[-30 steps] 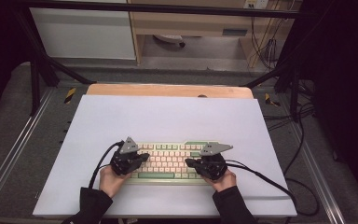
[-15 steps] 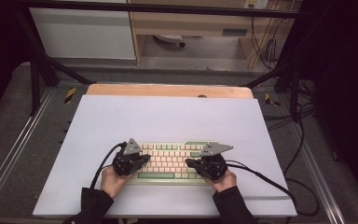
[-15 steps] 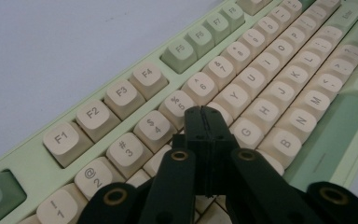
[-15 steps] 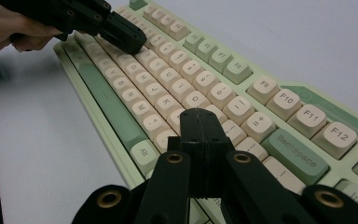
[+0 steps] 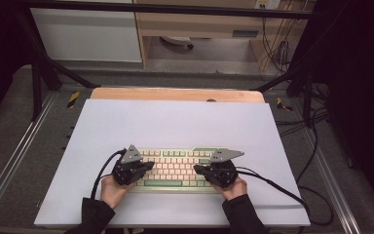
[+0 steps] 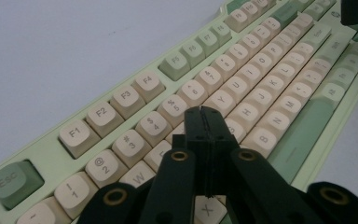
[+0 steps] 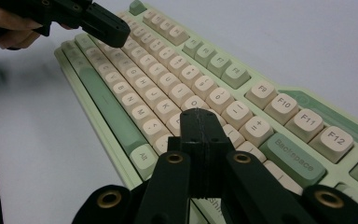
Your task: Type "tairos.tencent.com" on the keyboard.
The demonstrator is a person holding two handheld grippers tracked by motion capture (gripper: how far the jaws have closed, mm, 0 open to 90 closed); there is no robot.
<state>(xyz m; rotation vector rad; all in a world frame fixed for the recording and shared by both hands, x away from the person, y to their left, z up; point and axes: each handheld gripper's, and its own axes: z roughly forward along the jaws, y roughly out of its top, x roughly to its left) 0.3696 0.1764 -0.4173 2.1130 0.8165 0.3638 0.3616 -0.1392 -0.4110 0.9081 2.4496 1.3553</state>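
Note:
A pale green keyboard (image 5: 177,168) with cream and green keys lies on the white table near the front edge. My left gripper (image 5: 148,166) hovers over the keyboard's left half, jaws pressed together with nothing between them. In the left gripper view its tips (image 6: 206,112) sit just above the cream letter keys (image 6: 242,112). My right gripper (image 5: 198,169) is over the right half, also shut and empty. Its tips (image 7: 199,113) hang over the keys near Backspace (image 7: 294,159). The left gripper (image 7: 107,28) also appears far off in the right gripper view.
The white table top (image 5: 175,124) stretches wide behind the keyboard, with a wooden strip (image 5: 175,94) along its far edge. Black cables (image 5: 272,185) trail from both grippers over the front of the table. Metal frame rails (image 5: 9,161) flank both sides.
The left gripper has shifted slightly right over the keyboard. The right gripper has barely moved.

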